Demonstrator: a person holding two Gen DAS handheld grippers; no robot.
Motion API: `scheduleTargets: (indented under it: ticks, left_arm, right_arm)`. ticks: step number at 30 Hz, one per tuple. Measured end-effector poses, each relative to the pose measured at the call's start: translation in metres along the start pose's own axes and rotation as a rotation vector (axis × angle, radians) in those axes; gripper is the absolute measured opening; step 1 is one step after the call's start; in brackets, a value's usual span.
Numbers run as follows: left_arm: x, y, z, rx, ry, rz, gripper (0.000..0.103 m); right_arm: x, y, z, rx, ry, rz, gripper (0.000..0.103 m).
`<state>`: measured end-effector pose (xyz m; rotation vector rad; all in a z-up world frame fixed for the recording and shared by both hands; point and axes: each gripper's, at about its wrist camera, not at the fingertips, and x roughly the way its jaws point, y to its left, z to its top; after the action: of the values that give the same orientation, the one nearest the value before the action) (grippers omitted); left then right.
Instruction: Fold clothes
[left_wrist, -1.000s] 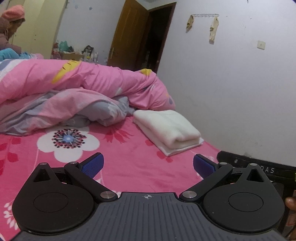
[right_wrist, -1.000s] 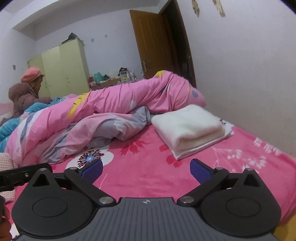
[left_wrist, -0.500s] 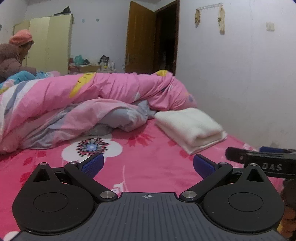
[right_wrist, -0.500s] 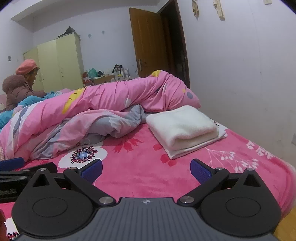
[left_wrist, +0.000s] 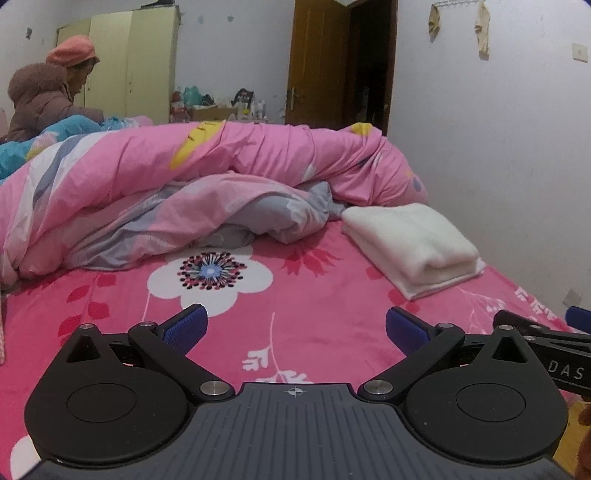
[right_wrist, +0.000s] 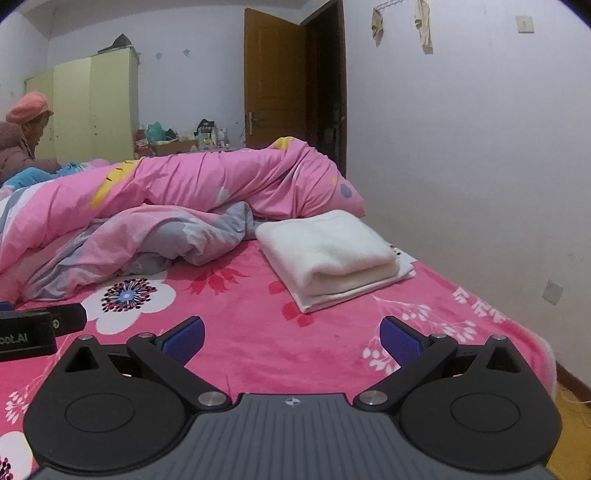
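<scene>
A folded cream-white garment (left_wrist: 413, 243) (right_wrist: 328, 254) lies in a neat stack on the pink flowered bed cover (left_wrist: 295, 317) (right_wrist: 258, 332), close to the wall side. My left gripper (left_wrist: 295, 328) hovers open above the cover, well short of the stack, with nothing between its blue pads. My right gripper (right_wrist: 291, 334) is open too, empty, with the stack ahead and slightly right. The other gripper's black body shows at the right edge of the left wrist view and at the left edge of the right wrist view.
A bunched pink and grey duvet (left_wrist: 192, 192) (right_wrist: 166, 206) fills the far half of the bed. A person in an orange hat (left_wrist: 51, 92) sits at the far left. The white wall (right_wrist: 461, 166) runs along the bed's right side. A brown door (right_wrist: 275, 85) stands open behind.
Both grippers have lifted and swung their view leftward and level, so more of the room shows. The folded garment has not moved. Both stay open.
</scene>
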<state>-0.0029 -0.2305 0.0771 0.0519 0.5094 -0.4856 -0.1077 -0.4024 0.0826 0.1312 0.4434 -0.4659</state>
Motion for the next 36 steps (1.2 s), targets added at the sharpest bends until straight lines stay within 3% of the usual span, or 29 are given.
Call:
scheduleTargets:
  ticks: [5,11,36]
  left_arm:
    - [0.002,-0.003,0.000,0.001,0.020,-0.010,0.103]
    - [0.002,-0.005,0.000,0.005,0.019,0.031,0.103]
    - [-0.004,0.013,0.005,-0.070,-0.001,0.042,0.103]
  right_arm:
    - [0.003,0.000,0.001,0.008,0.018,-0.034,0.103]
    - [0.003,0.000,0.000,0.008,0.019,-0.062,0.103]
    - [0.001,0.010,0.003,-0.017,0.024,-0.055,0.103]
